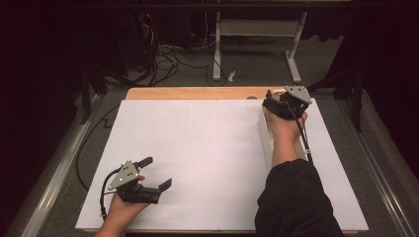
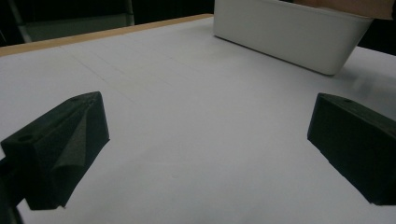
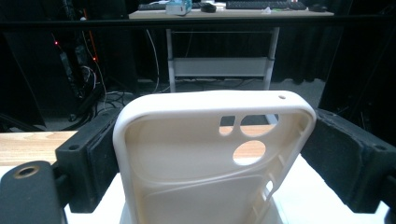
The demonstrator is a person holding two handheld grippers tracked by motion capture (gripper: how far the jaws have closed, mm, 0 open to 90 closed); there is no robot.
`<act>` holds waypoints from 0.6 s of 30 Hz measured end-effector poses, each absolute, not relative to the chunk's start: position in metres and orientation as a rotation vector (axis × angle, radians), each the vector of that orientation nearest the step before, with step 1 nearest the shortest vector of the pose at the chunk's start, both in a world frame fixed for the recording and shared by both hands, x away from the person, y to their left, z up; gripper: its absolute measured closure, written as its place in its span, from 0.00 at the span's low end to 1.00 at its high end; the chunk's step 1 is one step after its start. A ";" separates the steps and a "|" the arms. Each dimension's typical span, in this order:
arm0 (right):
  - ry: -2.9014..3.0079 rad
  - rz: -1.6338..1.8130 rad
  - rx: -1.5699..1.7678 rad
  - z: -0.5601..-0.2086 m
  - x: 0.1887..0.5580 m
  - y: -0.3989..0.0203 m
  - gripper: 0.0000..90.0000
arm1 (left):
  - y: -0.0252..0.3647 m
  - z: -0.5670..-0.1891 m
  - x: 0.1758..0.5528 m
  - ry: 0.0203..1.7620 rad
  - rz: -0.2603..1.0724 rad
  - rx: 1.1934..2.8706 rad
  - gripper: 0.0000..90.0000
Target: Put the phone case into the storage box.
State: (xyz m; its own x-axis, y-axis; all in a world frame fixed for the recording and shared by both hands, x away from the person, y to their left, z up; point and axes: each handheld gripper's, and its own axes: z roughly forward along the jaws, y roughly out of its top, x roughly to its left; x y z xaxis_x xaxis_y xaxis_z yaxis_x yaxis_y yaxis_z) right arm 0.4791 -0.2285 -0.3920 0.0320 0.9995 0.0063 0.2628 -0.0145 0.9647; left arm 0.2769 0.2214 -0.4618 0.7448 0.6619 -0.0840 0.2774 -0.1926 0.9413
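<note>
A: Where is the case (image 3: pixel 210 158)?
B: Between the right gripper's (image 3: pixel 210 154) pads, clamped upright above the bin's (image 2: pixel 289 35) far end, it seems.
A: And the left gripper (image 1: pixel 157 173)?
B: Open and holding nothing, well apart from the bin, low over the white table (image 1: pixel 197 148).

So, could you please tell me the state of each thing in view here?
Left hand-held gripper: open, holding nothing, low over the white sheet.
Right hand-held gripper: shut on the phone case.
Phone case: cream, upright, gripped by its sides.
White bin: upright on the white sheet.
</note>
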 end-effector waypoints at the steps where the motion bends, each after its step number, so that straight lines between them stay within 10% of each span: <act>1: 1.369 1.057 1.419 -0.392 0.480 -0.228 0.12 | 0.222 -0.462 0.277 0.739 0.410 1.778 0.00; 18: 1.355 1.056 1.394 -0.395 0.486 -0.223 0.12 | 0.222 -0.462 0.277 0.739 0.405 1.777 0.00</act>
State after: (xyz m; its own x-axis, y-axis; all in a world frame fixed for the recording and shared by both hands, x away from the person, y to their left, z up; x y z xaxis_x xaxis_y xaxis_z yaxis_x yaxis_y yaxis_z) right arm 0.4862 -0.2228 -0.3953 0.0362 0.9993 -0.0099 0.2338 0.0012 0.9723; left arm 0.2769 0.2219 -0.4619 0.7454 0.6606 -0.0893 0.2807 -0.1895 0.9409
